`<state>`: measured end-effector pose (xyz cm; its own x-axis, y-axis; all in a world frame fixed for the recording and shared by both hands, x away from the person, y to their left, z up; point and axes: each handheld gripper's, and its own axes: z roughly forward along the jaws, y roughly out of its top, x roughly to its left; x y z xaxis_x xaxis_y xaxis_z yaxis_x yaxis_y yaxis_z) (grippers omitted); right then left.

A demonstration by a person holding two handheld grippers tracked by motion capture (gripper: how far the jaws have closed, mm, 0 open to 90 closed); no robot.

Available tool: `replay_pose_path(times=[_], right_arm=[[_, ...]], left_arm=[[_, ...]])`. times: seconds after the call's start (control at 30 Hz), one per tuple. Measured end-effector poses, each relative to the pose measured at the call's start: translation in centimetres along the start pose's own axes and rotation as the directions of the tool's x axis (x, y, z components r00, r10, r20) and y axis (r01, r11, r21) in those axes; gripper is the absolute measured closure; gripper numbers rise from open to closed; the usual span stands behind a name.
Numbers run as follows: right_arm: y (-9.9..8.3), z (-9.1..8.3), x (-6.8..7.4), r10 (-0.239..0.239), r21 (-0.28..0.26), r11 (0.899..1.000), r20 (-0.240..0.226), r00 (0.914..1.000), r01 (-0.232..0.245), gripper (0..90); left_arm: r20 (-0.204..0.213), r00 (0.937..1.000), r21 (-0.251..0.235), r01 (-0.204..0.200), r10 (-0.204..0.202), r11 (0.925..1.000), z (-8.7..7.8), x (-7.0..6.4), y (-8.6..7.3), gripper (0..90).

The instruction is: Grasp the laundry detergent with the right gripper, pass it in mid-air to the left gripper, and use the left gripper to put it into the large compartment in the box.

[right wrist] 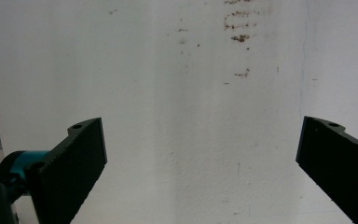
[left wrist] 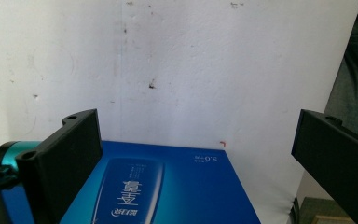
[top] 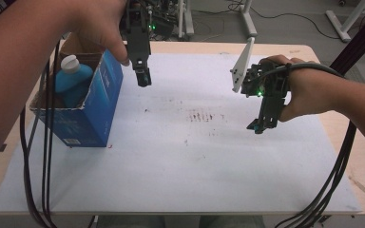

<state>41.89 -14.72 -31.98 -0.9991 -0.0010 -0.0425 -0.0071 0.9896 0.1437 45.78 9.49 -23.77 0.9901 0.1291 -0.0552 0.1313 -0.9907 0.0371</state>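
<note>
A blue box (top: 88, 107) stands open-topped at the left of the table (top: 285, 47), on the white sheet (top: 185, 161) that covers most of it. Inside the box sits a blue bottle (top: 71, 78) with a white cap (top: 69, 61), upright and leaning slightly toward the far-left corner.

The left gripper (top: 143, 78) hangs just right of the box's far right edge, above the sheet and not touching the box. In the left gripper view its jaws stand wide apart and released, nothing between them — the printed blue side of the box (left wrist: 168, 186) lies below them.

The right gripper (top: 258, 127) is well apart from the box, over the right half of the sheet, tips pointing down and near the surface. In the right gripper view its jaws are also spread wide and empty, with the stained white sheet (right wrist: 191, 116) beneath. A patch of small reddish marks (top: 202, 116) lies on the sheet between the two grippers.
</note>
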Motion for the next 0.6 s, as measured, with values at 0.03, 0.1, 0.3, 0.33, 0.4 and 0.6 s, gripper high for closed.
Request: replay_pose_path(times=[0.03, 0.1, 0.3, 0.33, 0.4, 0.6], right_arm=[[-0.01, 0.04, 0.05, 0.01, -0.002, 1.0, -0.004, 0.9999, -0.01, 0.7], [-0.03, 0.13, -0.04, 0.005, -0.006, 1.0, -0.004, 1.0, -0.005, 0.7], [0.08, 0.13, 0.05, -0.001, -0.005, 1.0, -0.002, 1.0, 0.001, 0.7], [0.08, 0.13, 0.02, -0.008, -0.004, 1.0, 0.0, 1.0, 0.008, 0.7], [0.09, 0.11, 0.07, -0.006, -0.002, 1.0, -0.001, 1.0, 0.006, 0.7], [0.19, 0.06, 0.17, -0.002, -0.002, 1.0, -0.004, 1.0, 0.002, 0.7]], left_arm=[[0.004, 1.0, 0.001, -0.004, 0.004, 1.0, 0.05, 0.03, 0.06, 1.6], [0.0, 1.0, -0.002, -0.009, 0.009, 1.0, 0.08, 0.01, 0.16, 1.6], [-0.002, 0.9999, -0.009, -0.014, 0.014, 0.9999, 0.04, -0.02, 0.2, 1.7], [-0.002, 0.9998, -0.008, -0.018, 0.018, 0.9998, -0.02, -0.06, 0.21, 1.6], [0.002, 0.9998, -0.006, -0.021, 0.021, 0.9998, -0.09, -0.18, 0.22, 1.7], [0.002, 0.9997, -0.004, -0.026, 0.026, 0.9997, -0.28, -0.48, 0.11, 1.7]])
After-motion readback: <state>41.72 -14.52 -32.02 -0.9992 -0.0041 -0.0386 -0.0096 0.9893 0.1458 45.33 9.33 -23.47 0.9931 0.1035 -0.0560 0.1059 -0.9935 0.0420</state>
